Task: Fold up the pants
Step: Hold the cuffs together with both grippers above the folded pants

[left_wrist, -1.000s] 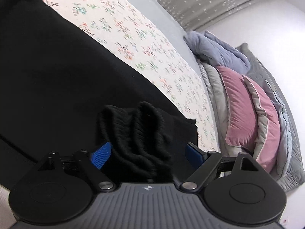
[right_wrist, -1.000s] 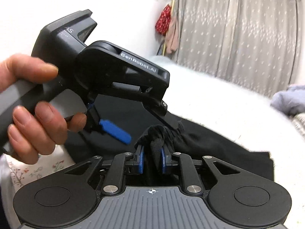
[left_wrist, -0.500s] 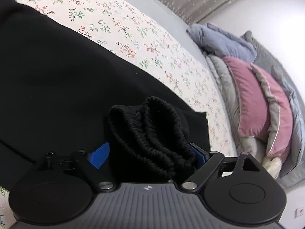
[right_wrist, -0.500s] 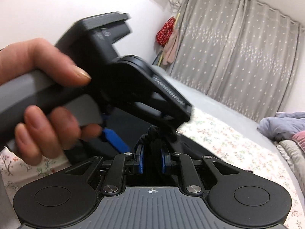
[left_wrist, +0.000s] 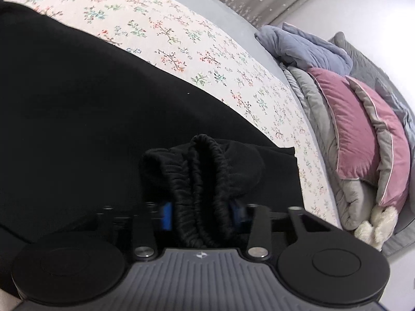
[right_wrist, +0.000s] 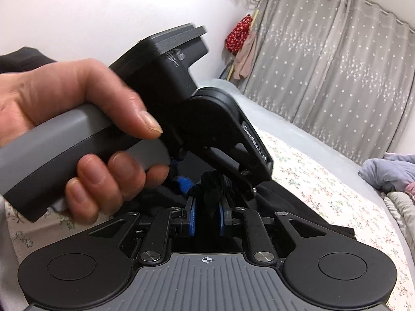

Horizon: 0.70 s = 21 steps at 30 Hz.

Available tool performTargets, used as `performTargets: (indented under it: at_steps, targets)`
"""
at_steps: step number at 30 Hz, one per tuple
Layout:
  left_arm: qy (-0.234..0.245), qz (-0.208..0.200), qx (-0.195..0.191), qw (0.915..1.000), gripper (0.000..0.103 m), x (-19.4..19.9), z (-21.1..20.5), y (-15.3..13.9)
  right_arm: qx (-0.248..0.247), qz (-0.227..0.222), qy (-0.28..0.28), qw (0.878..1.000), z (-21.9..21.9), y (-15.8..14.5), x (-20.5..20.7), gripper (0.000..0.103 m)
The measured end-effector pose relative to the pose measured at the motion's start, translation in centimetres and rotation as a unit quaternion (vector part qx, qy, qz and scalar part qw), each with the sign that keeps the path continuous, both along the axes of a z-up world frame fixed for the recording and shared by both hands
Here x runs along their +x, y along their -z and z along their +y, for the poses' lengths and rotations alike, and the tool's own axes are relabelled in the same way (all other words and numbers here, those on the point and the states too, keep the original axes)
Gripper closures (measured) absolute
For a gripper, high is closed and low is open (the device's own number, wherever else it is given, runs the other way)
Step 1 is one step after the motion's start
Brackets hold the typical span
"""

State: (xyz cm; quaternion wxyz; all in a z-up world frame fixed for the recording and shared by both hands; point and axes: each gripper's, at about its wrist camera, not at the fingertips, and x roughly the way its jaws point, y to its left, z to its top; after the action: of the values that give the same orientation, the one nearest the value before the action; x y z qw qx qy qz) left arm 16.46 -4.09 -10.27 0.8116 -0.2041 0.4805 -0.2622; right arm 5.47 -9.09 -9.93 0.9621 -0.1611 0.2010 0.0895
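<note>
Black pants (left_wrist: 77,119) lie spread on a floral bedsheet (left_wrist: 181,51). My left gripper (left_wrist: 201,213) is shut on a bunched ribbed waistband (left_wrist: 202,171) of the pants, its blue pads pressing both sides. My right gripper (right_wrist: 206,216) is shut on a fold of the same black fabric (right_wrist: 211,189). The left gripper's body (right_wrist: 181,98), held in a hand (right_wrist: 77,119), sits right in front of the right gripper, almost touching it. More of the pants (right_wrist: 298,207) trail to the right on the bed.
Pink and grey pillows (left_wrist: 363,140) and a lilac blanket (left_wrist: 306,49) are piled at the bed's right end. Grey star curtains (right_wrist: 324,77) hang behind the bed. A white wall (right_wrist: 103,13) stands at the left.
My left gripper has closed from open onto the bunched waistband. The right gripper stayed shut on the fabric while both rose and tilted toward the bed's far side.
</note>
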Motion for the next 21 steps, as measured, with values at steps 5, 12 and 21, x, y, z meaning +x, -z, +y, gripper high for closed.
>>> performTargets:
  at_steps: [5, 12, 21]
  targets:
    - [-0.001, -0.016, 0.026, 0.9995, 0.059, -0.4, -0.5, -0.1, -0.007, 0.019, -0.008, 1.0, -0.3, -0.9, 0.6, 0.085]
    - [-0.014, -0.021, 0.024, 0.9994, 0.06, -0.5, -0.2, -0.7, -0.07, 0.018, 0.023, 0.997, -0.4, -0.6, -0.2, 0.037]
    - [-0.024, -0.063, 0.005, 0.9977, 0.062, -1.0, 0.8, -3.6, -0.014, 0.022, 0.079, 0.997, -1.4, -2.0, 1.7, 0.095]
